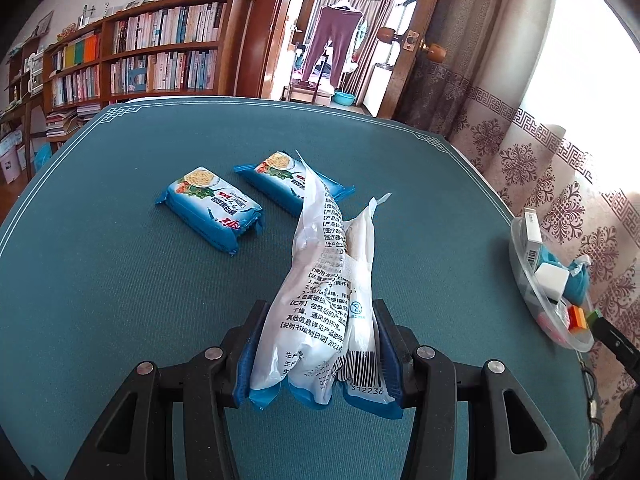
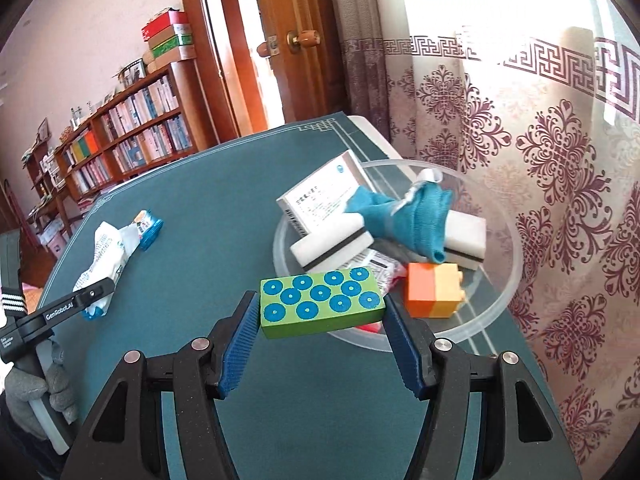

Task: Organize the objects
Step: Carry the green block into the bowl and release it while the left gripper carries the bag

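My left gripper (image 1: 320, 316) is shut on a white plastic packet (image 1: 328, 288) with printed text, held over the teal table mat (image 1: 120, 300); the packet (image 2: 106, 258) and the left gripper (image 2: 96, 294) also show in the right wrist view. Two blue snack packs (image 1: 212, 210) (image 1: 280, 184) lie beyond it. My right gripper (image 2: 320, 312) is shut on a green block (image 2: 320, 304) with blue dots, at the near rim of a clear bowl (image 2: 508, 280). The bowl holds a white box (image 2: 320, 196), a teal cloth (image 2: 404, 216), white sponges (image 2: 466, 236) and an orange block (image 2: 434, 296).
The clear bowl (image 1: 520, 272) sits at the table's right edge by a patterned curtain (image 2: 540, 140). A bookshelf (image 1: 160, 56) and an open wooden door (image 1: 408, 60) stand beyond the table's far edge.
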The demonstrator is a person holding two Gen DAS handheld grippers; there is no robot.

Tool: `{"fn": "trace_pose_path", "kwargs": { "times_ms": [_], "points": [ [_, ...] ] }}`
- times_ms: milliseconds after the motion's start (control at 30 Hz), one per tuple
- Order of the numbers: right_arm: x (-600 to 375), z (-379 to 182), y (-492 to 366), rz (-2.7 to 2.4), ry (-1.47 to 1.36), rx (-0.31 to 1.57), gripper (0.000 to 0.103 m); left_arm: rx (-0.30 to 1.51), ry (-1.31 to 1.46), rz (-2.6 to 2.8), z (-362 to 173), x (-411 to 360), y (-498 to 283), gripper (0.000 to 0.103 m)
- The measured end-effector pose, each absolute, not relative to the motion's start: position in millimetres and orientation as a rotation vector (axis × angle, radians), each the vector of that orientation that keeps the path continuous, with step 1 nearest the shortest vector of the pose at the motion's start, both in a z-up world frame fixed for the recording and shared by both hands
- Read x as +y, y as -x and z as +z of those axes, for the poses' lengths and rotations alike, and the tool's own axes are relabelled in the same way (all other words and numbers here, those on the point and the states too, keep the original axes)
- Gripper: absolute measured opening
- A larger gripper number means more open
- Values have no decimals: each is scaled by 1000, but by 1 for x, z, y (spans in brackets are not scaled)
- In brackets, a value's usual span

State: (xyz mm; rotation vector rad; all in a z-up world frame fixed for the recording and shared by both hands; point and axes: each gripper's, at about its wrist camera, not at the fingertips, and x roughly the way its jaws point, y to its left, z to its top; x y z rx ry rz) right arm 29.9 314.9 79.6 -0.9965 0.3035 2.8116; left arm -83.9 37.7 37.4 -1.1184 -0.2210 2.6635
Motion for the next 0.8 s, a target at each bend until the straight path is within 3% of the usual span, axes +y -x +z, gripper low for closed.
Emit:
{"fn": "trace_pose_path", "kwargs": {
  "times_ms": [800],
  "points": [
    [368, 59, 14, 2704, 1050, 232, 63, -124, 1066, 2553, 51, 89, 55, 53]
  ]
}}
